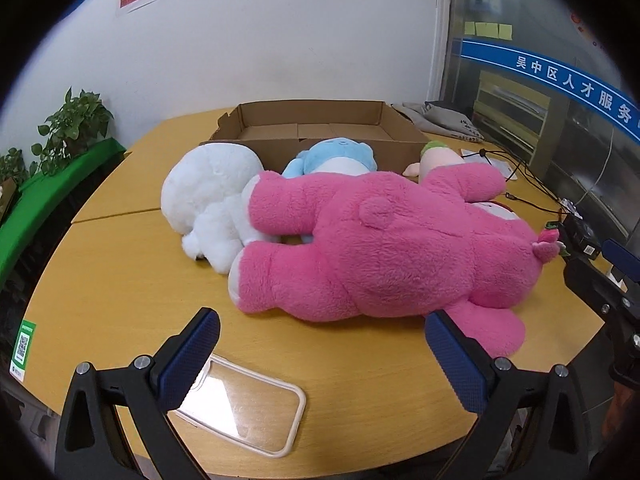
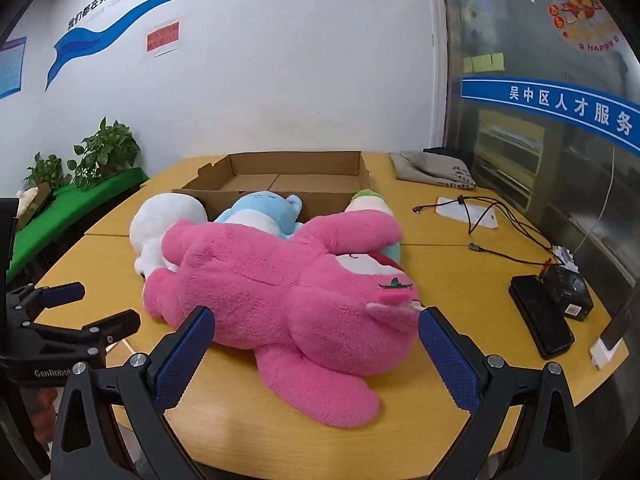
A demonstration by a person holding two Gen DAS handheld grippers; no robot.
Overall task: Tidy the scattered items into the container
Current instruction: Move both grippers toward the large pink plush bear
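Four plush toys lie bunched on the yellow wooden table [image 1: 120, 272]: one large pink bear [image 1: 380, 248] face down in front, one white plush [image 1: 208, 196] at its feet, and one blue plush [image 1: 340, 156] and one green-topped plush [image 1: 436, 156] behind it against the near wall of the single shallow cardboard box [image 1: 320, 120], whose visible floor holds nothing. Both the left gripper [image 1: 322, 354] and the right gripper [image 2: 316, 346] hang spread wide and gripping nothing, the right one just short of the bear's side. One clear phone case [image 1: 244, 404] lies under the left gripper, one black phone [image 2: 540, 316] and some cables [image 2: 496, 224] sit to the right, and potted plants [image 2: 108, 152] stand by the white wall.
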